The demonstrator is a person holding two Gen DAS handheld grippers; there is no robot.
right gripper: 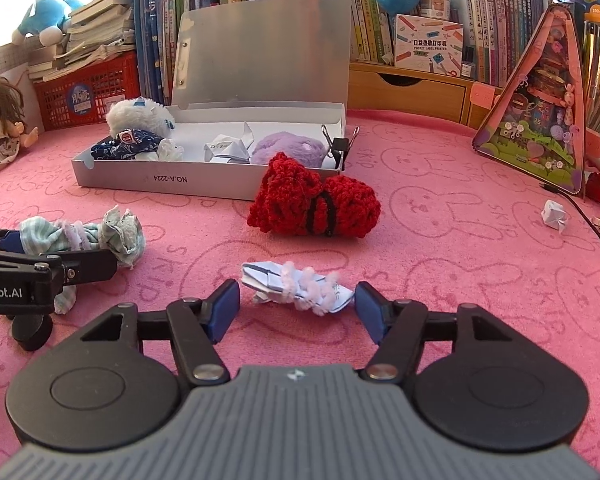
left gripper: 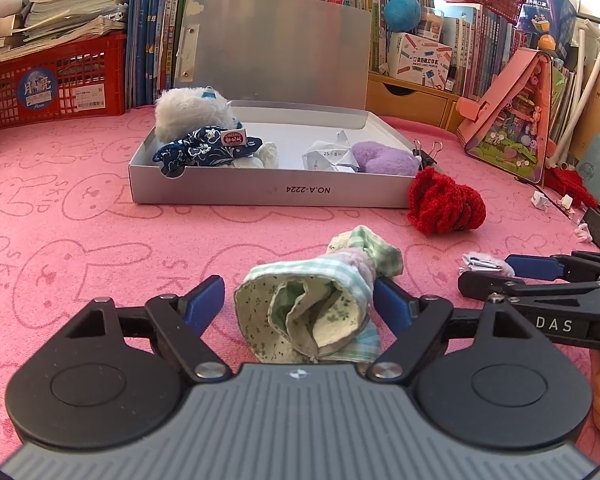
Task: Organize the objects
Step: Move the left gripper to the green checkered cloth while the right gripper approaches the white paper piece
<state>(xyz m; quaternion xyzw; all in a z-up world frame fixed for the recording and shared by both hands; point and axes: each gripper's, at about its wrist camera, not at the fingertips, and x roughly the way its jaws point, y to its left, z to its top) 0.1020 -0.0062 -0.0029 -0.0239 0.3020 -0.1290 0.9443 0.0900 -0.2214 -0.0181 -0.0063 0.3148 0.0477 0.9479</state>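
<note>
An open silver box (left gripper: 260,194) (right gripper: 112,178) stands on the pink cloth and holds a white plush (left gripper: 192,110), a navy pouch (left gripper: 204,148), folded paper and a purple plush (left gripper: 384,158). My left gripper (left gripper: 300,300) is open around a green checked cloth bundle (left gripper: 316,308) (right gripper: 84,234), which lies between its fingers. My right gripper (right gripper: 296,306) (left gripper: 488,274) is open around a folded paper tied with white pipe cleaner (right gripper: 296,286). A red knitted piece (left gripper: 444,200) (right gripper: 316,204) lies by the box's right corner.
A red crate (left gripper: 52,80), books and shelves line the back. A pink triangular toy house (right gripper: 540,120) stands at the right. A doll (right gripper: 0,120) sits at the left. Small paper bits (right gripper: 554,214) and a cable lie at the right.
</note>
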